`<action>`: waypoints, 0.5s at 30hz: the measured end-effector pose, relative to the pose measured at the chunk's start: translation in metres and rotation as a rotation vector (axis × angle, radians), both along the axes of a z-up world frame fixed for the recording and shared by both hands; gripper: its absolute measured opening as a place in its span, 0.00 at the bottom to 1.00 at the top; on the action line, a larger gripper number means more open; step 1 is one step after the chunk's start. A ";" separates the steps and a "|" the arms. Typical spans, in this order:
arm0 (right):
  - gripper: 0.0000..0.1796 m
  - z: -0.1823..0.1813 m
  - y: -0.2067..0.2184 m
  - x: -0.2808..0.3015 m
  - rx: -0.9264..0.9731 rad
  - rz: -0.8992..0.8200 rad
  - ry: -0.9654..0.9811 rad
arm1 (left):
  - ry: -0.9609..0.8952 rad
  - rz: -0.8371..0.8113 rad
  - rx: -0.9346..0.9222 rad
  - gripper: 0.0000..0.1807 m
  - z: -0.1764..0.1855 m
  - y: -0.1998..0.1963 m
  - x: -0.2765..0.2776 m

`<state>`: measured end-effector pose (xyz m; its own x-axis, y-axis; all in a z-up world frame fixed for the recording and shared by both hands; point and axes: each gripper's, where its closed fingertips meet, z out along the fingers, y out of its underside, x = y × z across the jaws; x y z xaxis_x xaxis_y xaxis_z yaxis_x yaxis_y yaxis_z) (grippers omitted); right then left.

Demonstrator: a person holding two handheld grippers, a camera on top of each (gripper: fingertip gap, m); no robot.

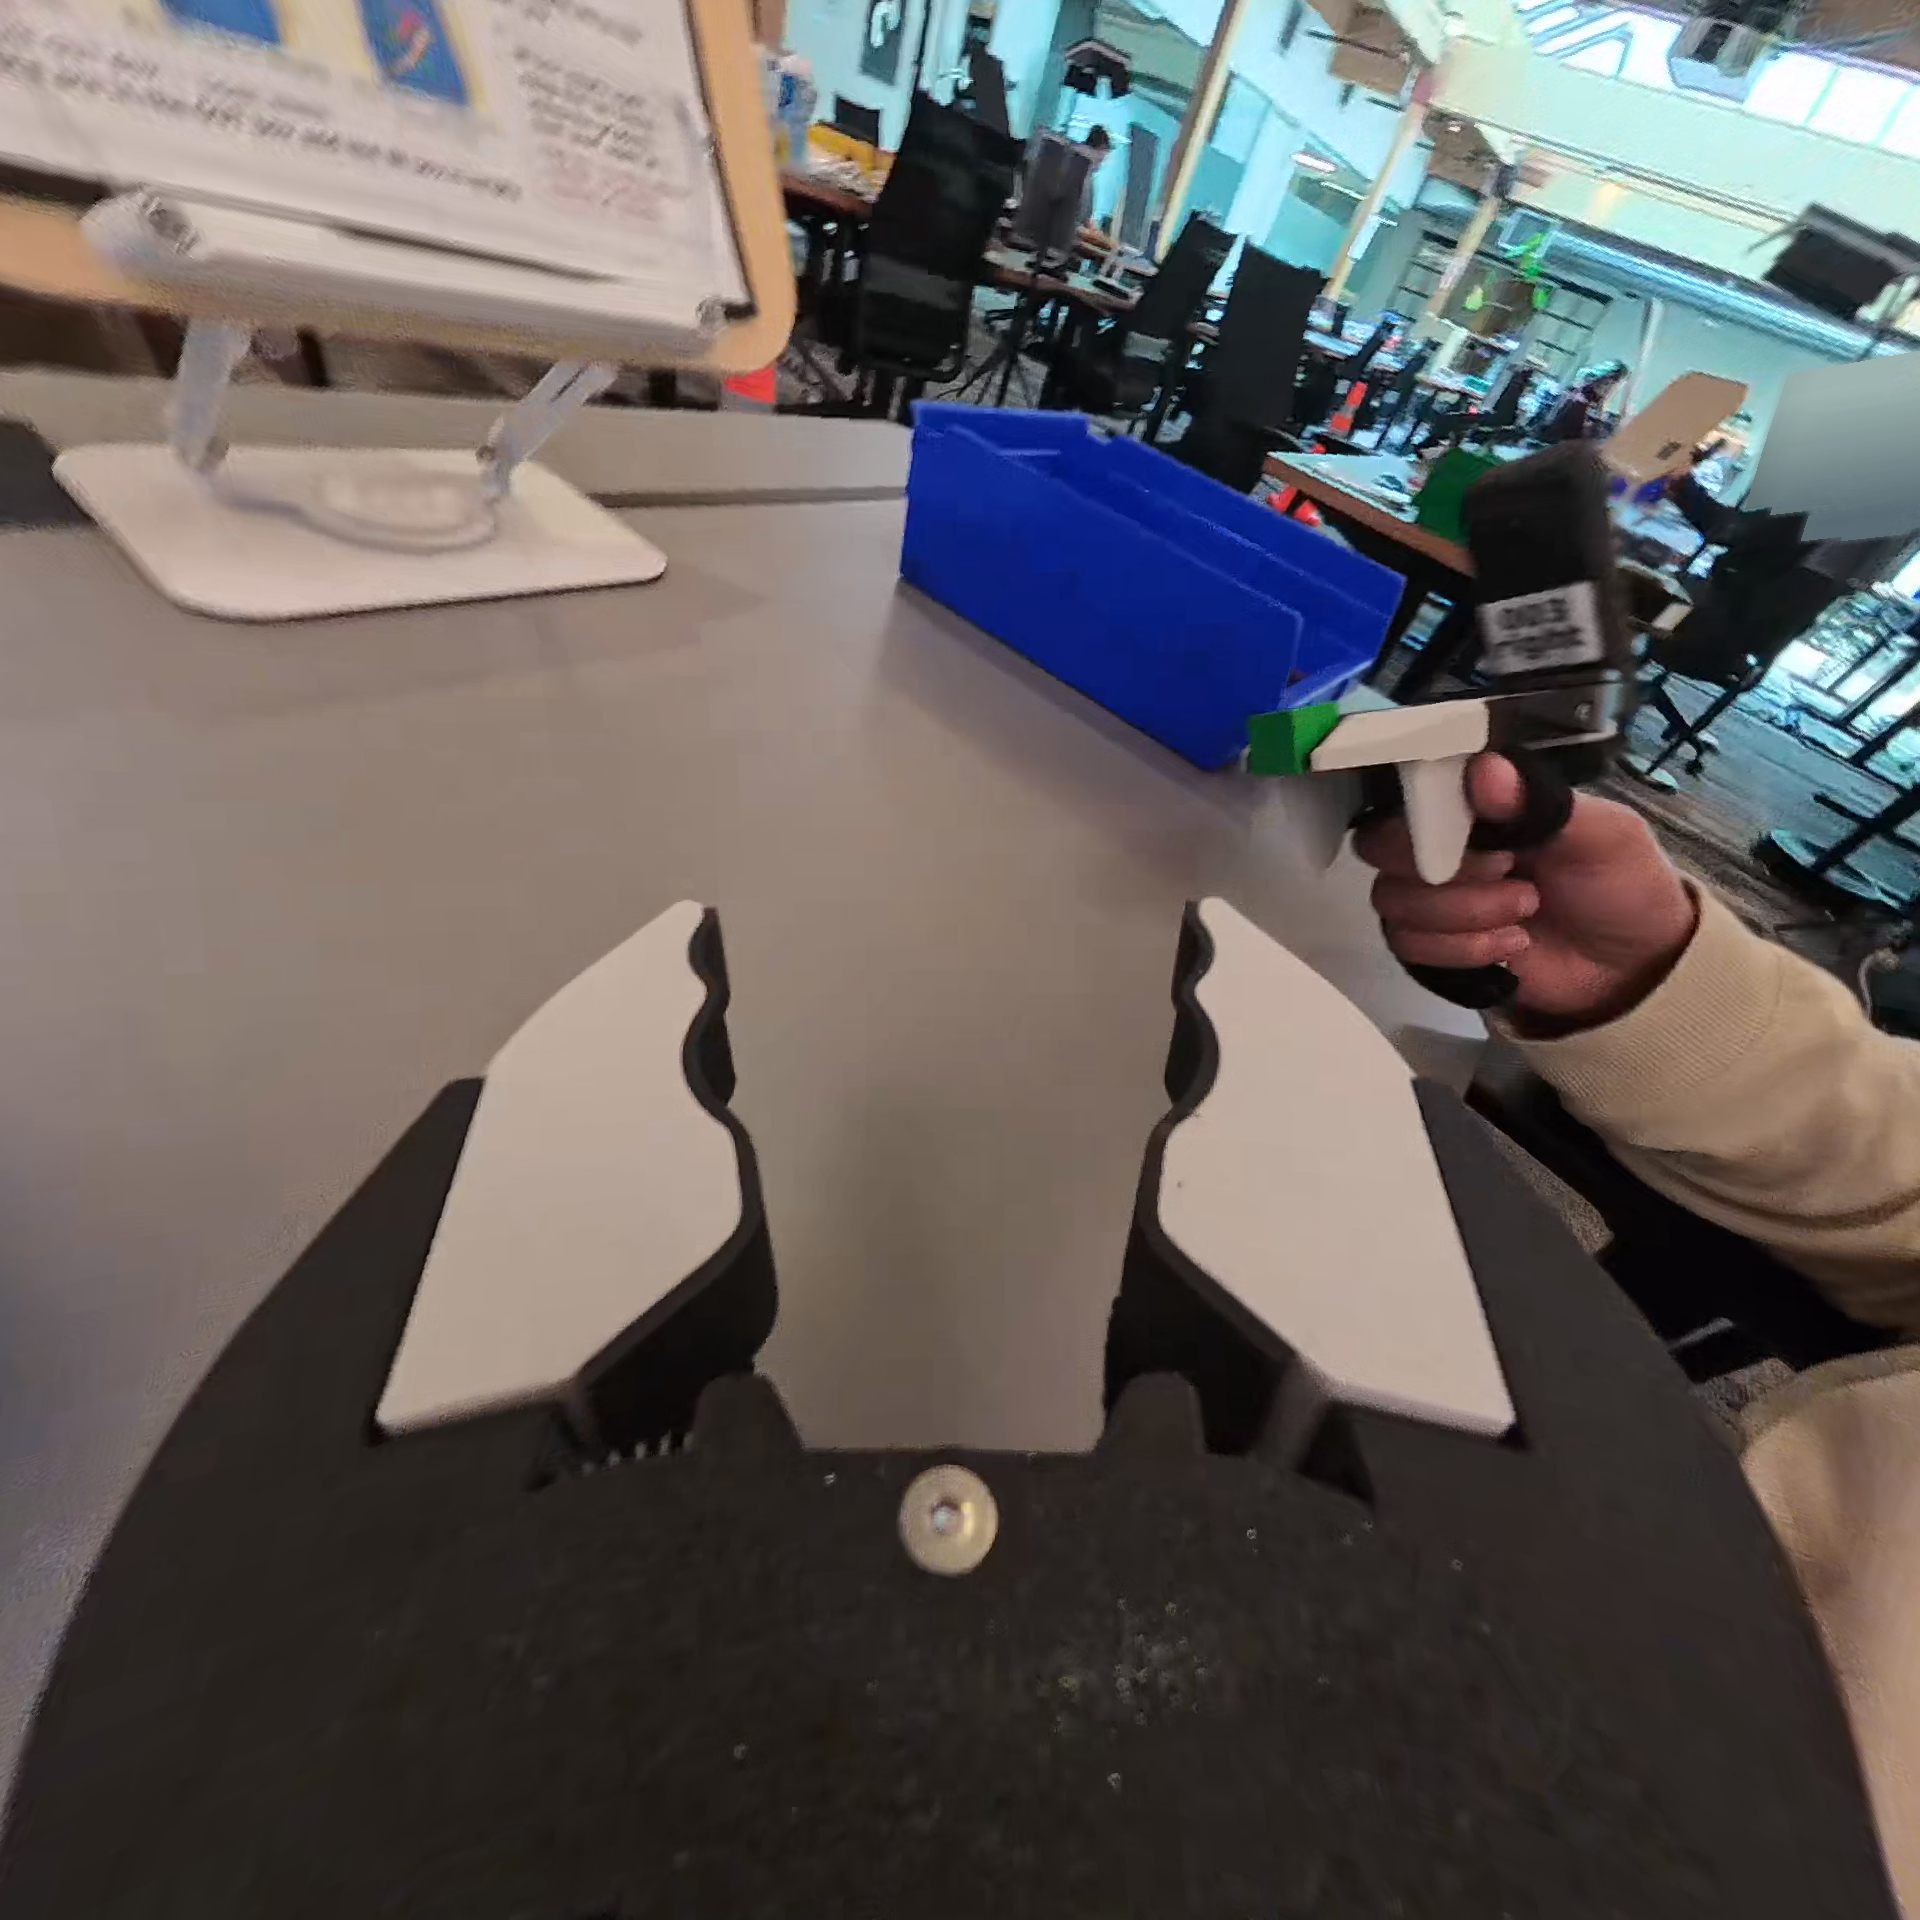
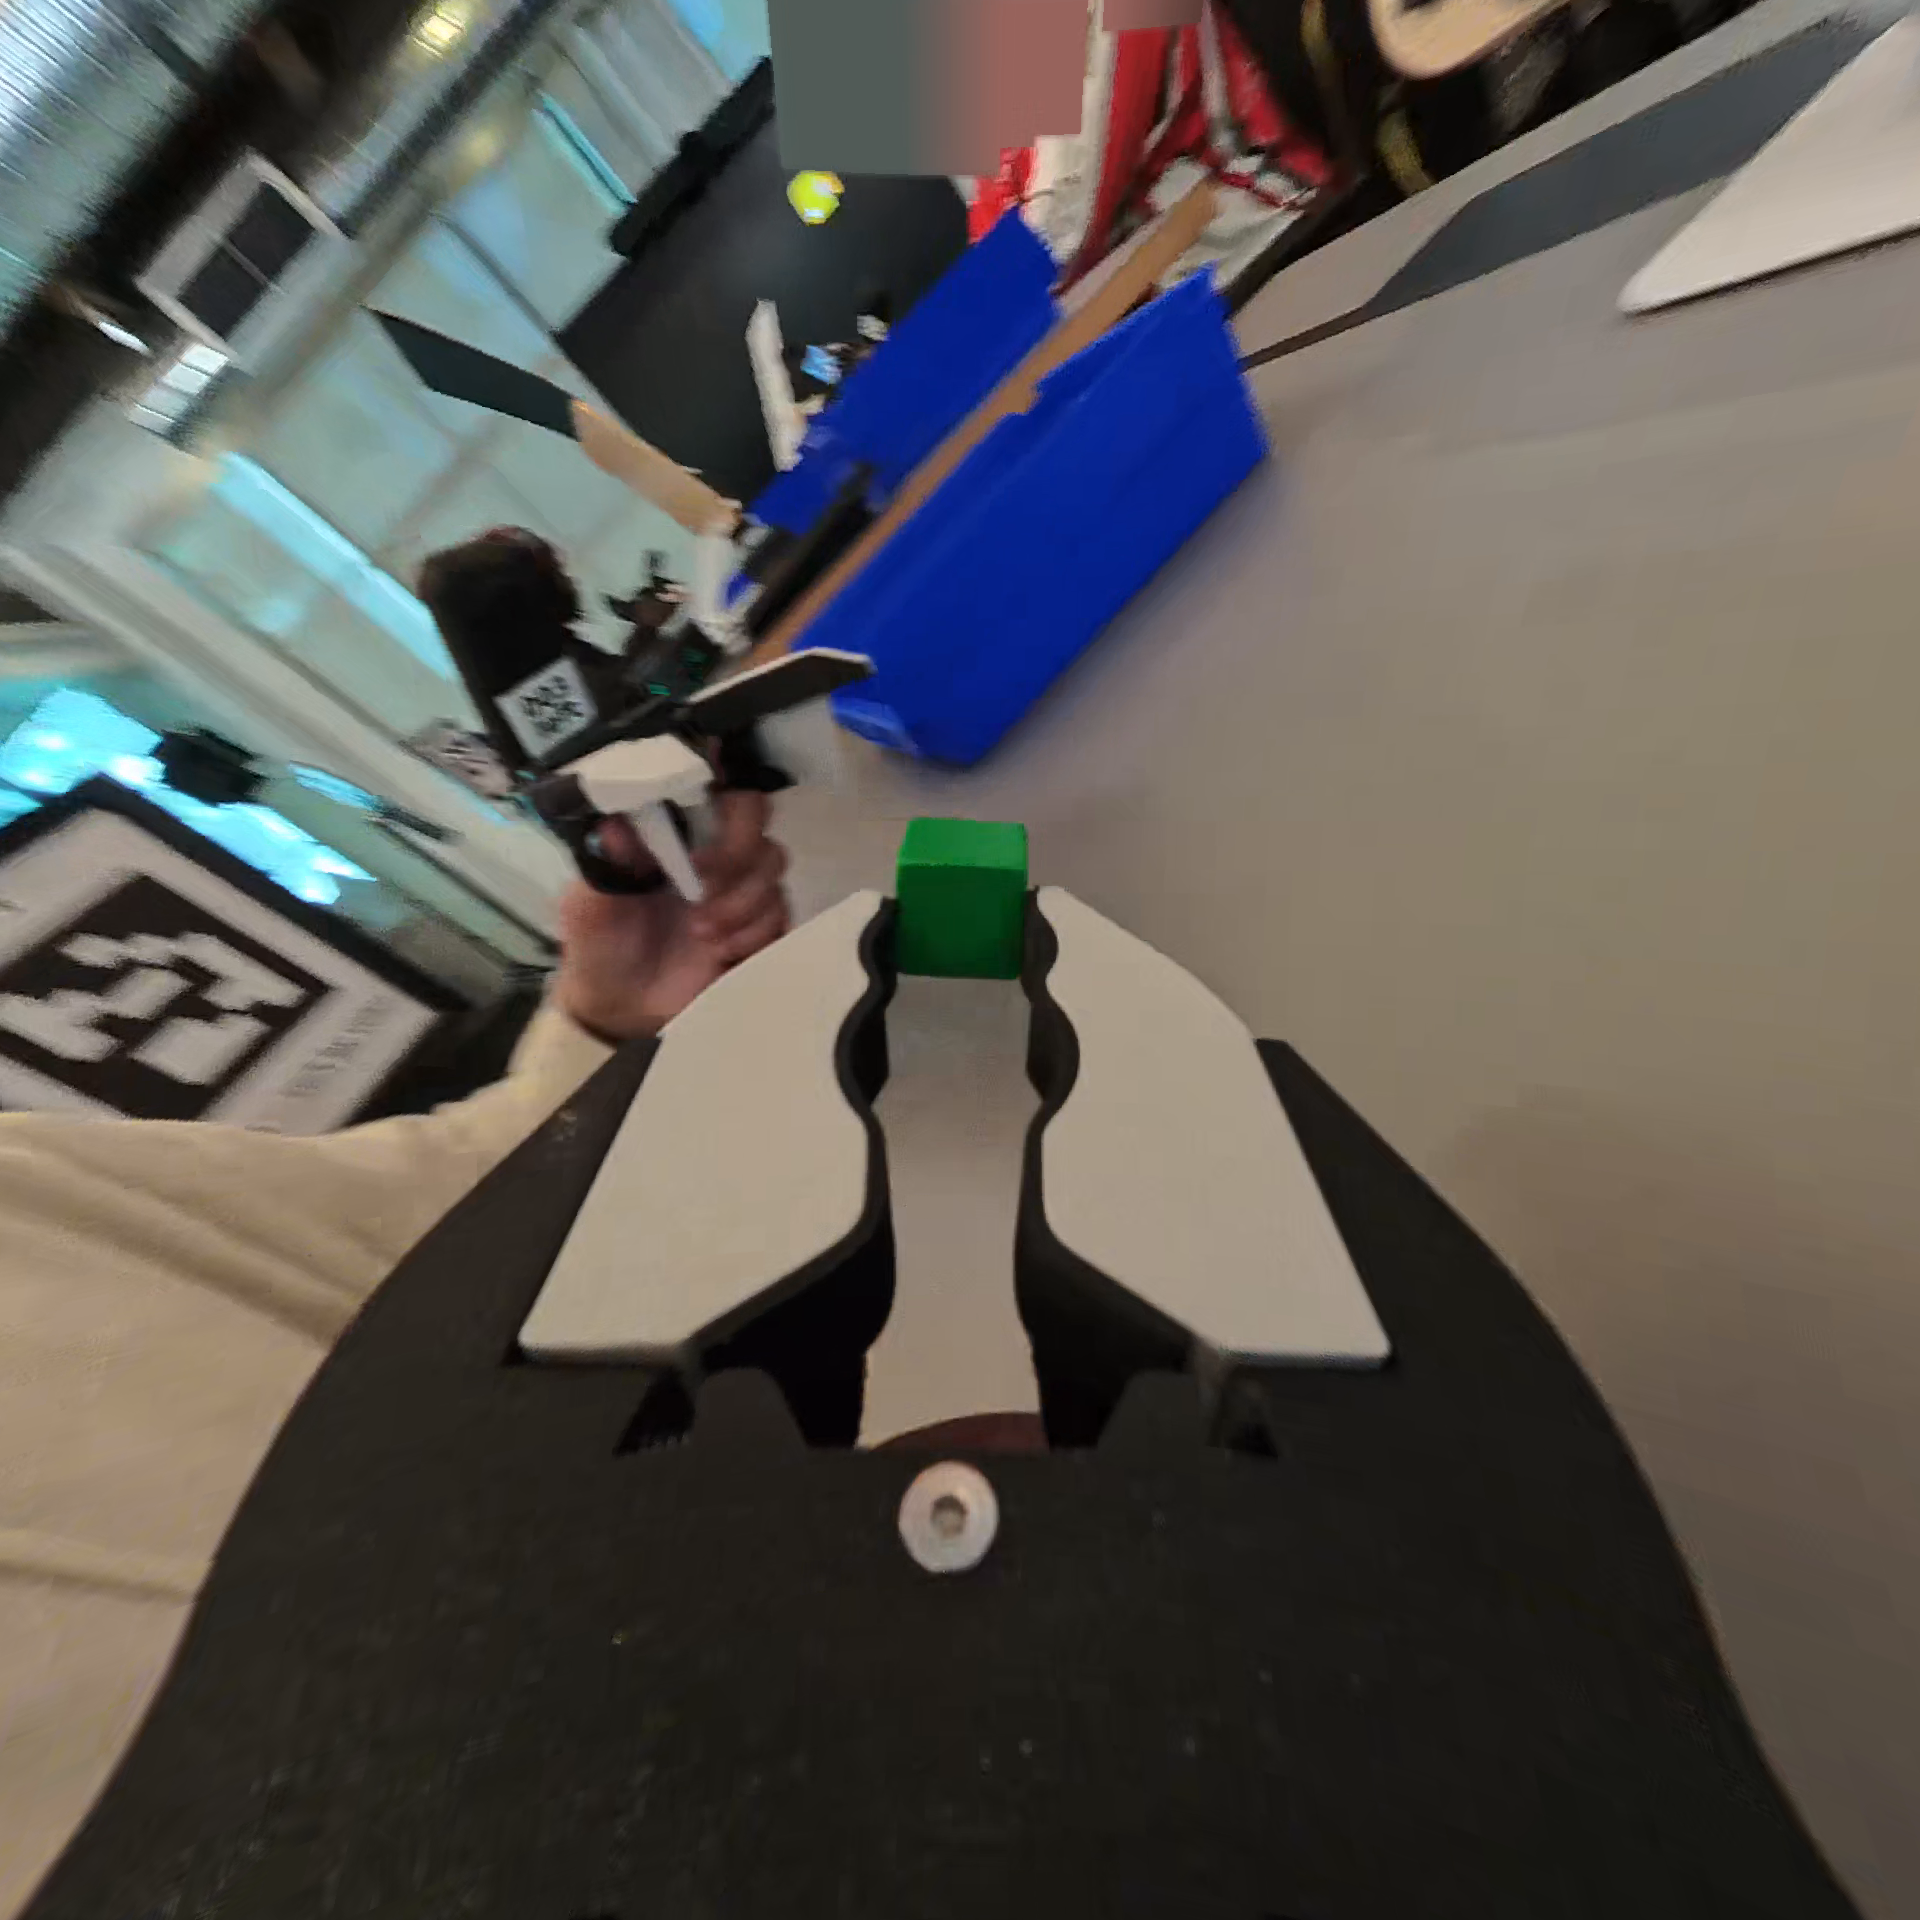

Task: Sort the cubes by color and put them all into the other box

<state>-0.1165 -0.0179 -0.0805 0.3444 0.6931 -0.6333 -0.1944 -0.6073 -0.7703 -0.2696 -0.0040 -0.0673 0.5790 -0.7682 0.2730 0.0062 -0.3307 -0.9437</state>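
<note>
1. Left tongs hang spread and empty at lower centre over the grey worktop; blue bin sits upper right.
2. Right tongs pinch a green cube at centre, mid-carry; next, likely lowering it into a bin compartment.

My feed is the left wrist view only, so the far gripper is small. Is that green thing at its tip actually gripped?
Observer: Yes. In the right wrist view the small green cube sits pinched between the right gripper fingertips, protruding forward.
Operator: How near is the blue plastic bin?
Observer: The blue plastic bin lies ahead of the cube, with bare grey tabletop between them.
Operator: And my own gripper?
Observer: There the left gripper appears open and empty, short of the bin's near end.
</note>
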 end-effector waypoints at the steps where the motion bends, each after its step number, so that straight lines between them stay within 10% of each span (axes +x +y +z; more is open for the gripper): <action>1: 0.12 -0.005 -0.001 0.005 0.045 -0.046 -0.048 | -0.001 0.018 -0.017 0.45 -0.007 -0.002 -0.006; 7: 0.13 0.019 -0.004 0.031 0.210 -0.133 -0.179 | 0.002 -0.004 -0.035 0.43 -0.016 -0.010 -0.011; 12: 0.12 0.063 0.040 0.180 0.272 -0.411 -0.624 | 0.084 -0.005 0.035 0.40 -0.016 -0.013 -0.008; 15: 0.13 0.035 0.080 0.236 0.182 -0.290 -0.862 | 0.085 -0.022 0.031 0.40 -0.016 -0.012 -0.004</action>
<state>0.1192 0.0622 -0.0459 0.8209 0.5702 0.0321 0.3644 -0.4798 -0.7981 -0.2733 -0.0161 -0.0833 0.5818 -0.7886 0.1992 -0.0814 -0.3001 -0.9504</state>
